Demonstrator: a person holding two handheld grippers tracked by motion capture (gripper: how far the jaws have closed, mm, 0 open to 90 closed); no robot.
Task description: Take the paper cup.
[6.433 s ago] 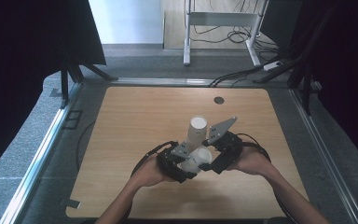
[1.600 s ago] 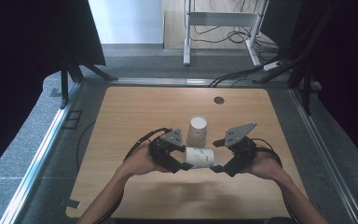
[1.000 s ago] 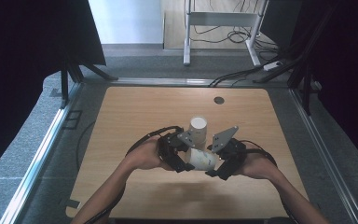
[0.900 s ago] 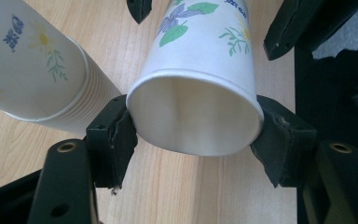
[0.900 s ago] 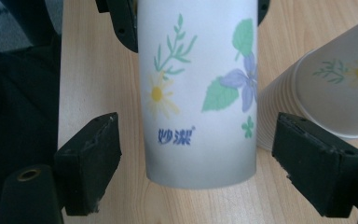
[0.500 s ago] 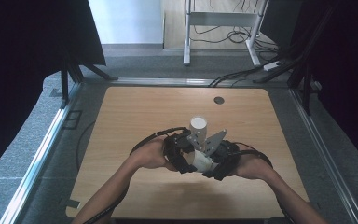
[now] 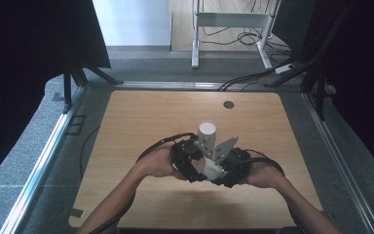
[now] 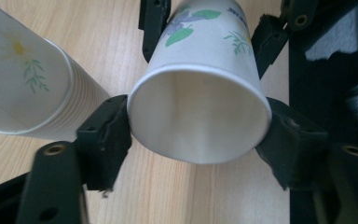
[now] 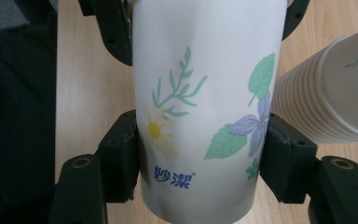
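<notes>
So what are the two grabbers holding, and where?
Both hold one paper cup. The left gripper squeezes it beside its open rim; the right gripper squeezes the flowered wall nearer its base.

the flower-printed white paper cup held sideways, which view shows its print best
The right gripper view: the flower-printed white paper cup shows its daisy, purple flower, leaves and blue lettering. The left gripper view looks into its open mouth; the high view shows a small white shape.

1 loose paper cup [image 8: 200,100], 1 cup stack [image 7: 207,132], 2 tools, 1 table [image 7: 141,122]
</notes>
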